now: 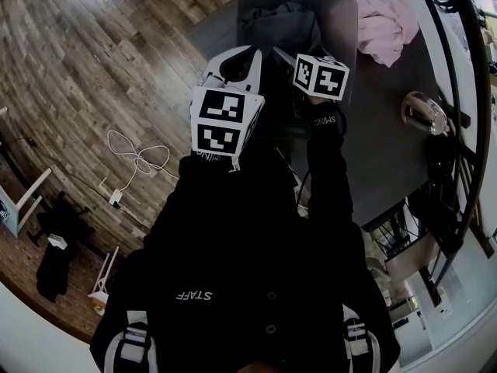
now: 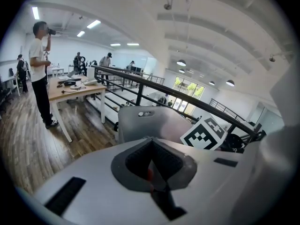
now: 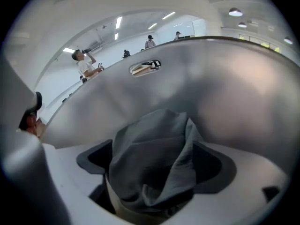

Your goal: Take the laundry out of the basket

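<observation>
A grey laundry basket [image 1: 342, 22] stands on a dark table [image 1: 388, 138], with dark grey laundry [image 1: 281, 20] inside it. My right gripper [image 1: 286, 55] reaches into the basket. In the right gripper view, a bunched grey cloth [image 3: 154, 158] sits between the wide-spread jaws of that gripper [image 3: 157, 172], the dark pads showing on both sides apart from it, and the basket's inner wall [image 3: 211, 88] is behind. My left gripper [image 1: 247, 57] hovers just left of the basket's near rim. Its jaws [image 2: 152, 165] are shut and empty, facing the basket's outer wall [image 2: 145, 123].
A pink garment [image 1: 384, 26] lies on the table right of the basket, and a shiny metal cup [image 1: 423, 113] sits nearer the right edge. A dark railing [image 1: 458, 130] runs beyond the table. A white cable [image 1: 140, 158] lies on the wooden floor. A person [image 2: 40, 74] stands far off.
</observation>
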A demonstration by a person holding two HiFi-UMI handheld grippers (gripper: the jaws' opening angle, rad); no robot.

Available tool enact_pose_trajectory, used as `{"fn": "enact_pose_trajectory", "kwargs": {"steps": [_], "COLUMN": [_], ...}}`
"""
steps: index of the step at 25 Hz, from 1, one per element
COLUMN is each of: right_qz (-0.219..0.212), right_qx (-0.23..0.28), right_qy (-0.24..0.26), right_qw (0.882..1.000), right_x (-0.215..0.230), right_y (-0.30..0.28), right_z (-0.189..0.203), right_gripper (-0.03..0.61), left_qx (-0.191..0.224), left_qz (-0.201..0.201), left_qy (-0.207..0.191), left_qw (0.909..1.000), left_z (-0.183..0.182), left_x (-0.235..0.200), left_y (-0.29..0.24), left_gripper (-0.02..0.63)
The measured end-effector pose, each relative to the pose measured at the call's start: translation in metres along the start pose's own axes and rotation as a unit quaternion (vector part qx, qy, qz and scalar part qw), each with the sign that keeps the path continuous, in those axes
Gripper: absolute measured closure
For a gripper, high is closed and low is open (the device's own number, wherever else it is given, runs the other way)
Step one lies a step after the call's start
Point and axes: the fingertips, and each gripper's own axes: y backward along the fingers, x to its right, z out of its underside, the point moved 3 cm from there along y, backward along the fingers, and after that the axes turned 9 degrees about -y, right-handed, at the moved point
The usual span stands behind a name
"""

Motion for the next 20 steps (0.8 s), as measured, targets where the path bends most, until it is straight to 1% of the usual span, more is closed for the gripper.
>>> {"fn": "enact_pose_trajectory", "kwargs": {"steps": [3,6,13,20], "right_qz": [-0.001,0.007,0.032,0.048], "right_qx": [-0.025,-0.040,-0.088,-0.115], "right_qy": [0.005,0.004,-0.004,-0.023], "right_qw": [1.000,0.999,0.996,0.992], "right_x": [0.001,0.004,0.018,0.027], "right_y": [-0.012,-0.021,-0.060,-0.089], "right_z": [0.005,0.008,0.027,0.032], "right_gripper": [0.034,0.017,0.012,0.012], "left_qx": [-0.002,-0.004,-0.006,-0.007], "left_qz": [-0.002,-0.001,-0.003,-0.007], "left_qy": [0.000,0.005,0.019,0.023], "left_qw": [1.0000,1.0000,0.9998,0.9997], "left_z": [0.001,0.001,0.003,0.008], "left_x": [-0.002,-0.002,-0.005,-0.010], "left_y": [0.000,-0.002,-0.002,-0.002], "left_gripper": [0.612,0.612,0.612,0.612]}}
